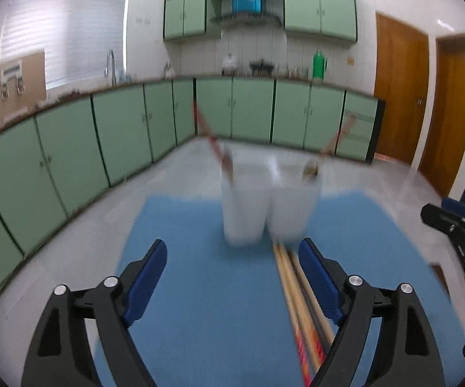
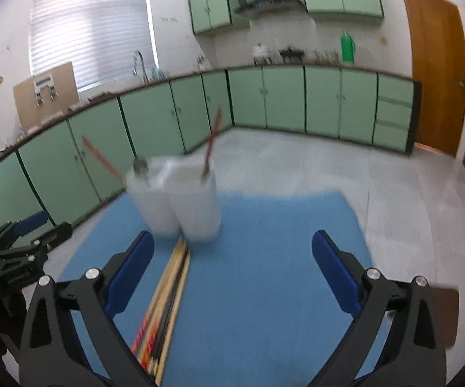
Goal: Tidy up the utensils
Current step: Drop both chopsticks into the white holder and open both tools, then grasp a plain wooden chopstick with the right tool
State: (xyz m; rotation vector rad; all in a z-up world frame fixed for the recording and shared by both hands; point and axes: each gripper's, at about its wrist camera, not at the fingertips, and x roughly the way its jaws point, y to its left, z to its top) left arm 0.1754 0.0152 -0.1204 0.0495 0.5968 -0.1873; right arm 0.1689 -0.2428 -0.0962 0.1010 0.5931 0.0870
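Green-cabinet kitchen, blue mat: twin white holders toward its far edge, seemingly one red-handled utensil each, chopsticks bundled mid-mat for easy pickup, left gripper and right gripper both spread wide, empty.

Pale green cabinets ran along two walls under a dark counter edge, with matching wall cupboards above. A window with white blinds let in daylight beside a tap. Brown wooden doors stood at the right. The floor was light grey, and a green jug stood on the counter.
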